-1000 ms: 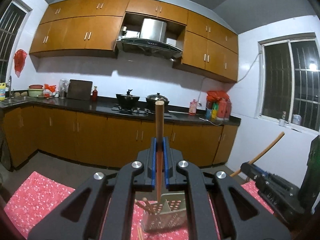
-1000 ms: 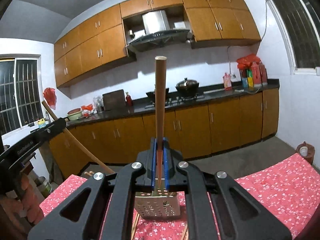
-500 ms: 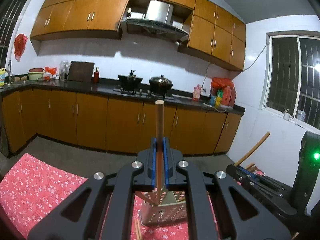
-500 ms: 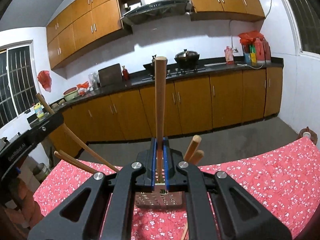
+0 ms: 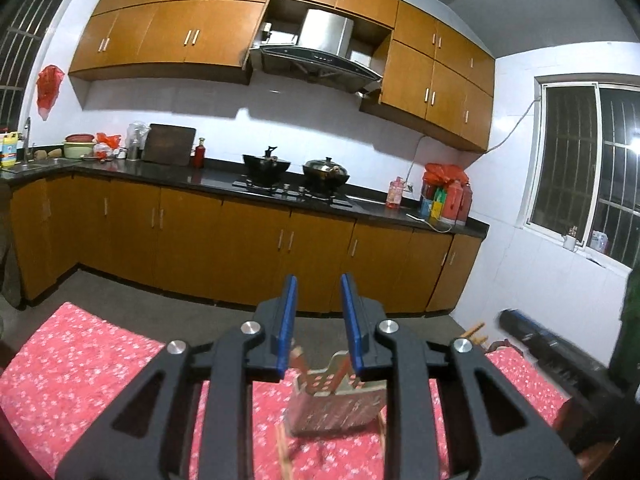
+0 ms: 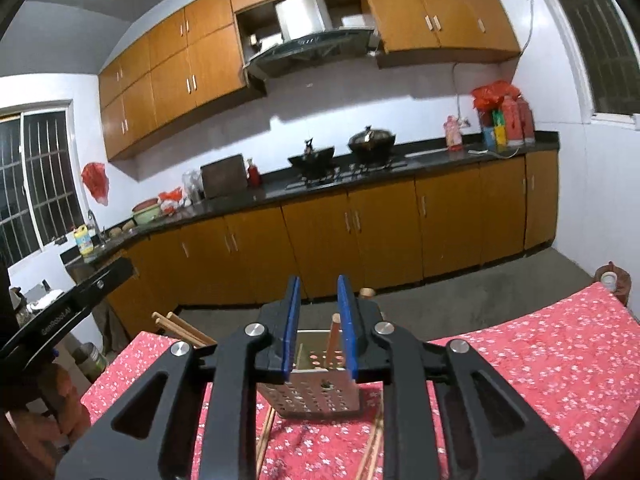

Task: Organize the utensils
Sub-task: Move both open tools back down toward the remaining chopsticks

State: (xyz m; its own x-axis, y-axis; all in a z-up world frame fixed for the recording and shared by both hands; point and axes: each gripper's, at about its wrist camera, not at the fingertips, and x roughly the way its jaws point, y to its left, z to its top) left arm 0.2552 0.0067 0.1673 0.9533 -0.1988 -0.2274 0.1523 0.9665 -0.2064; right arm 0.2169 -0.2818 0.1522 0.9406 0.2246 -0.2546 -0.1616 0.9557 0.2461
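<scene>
A perforated metal utensil holder (image 5: 336, 404) (image 6: 316, 386) stands on the red floral tablecloth (image 5: 80, 360) (image 6: 540, 356). Wooden chopsticks (image 6: 333, 340) stand inside it, leaning; their tips also show in the left wrist view (image 5: 340, 372). More chopsticks (image 6: 264, 436) lie flat on the cloth beside the holder. My left gripper (image 5: 318, 320) is open and empty just above the holder. My right gripper (image 6: 318, 320) is open and empty above the holder from the other side. Chopstick ends (image 6: 180, 326) poke out to the holder's left.
The other gripper's black body shows at the left edge of the right wrist view (image 6: 60, 312) and at the right edge of the left wrist view (image 5: 560, 356). Kitchen cabinets and a counter with pots (image 5: 296, 168) lie beyond the table's far edge.
Both grippers have opened and let go of their chopsticks, which now stand in the holder. Both cameras tilted up slightly.
</scene>
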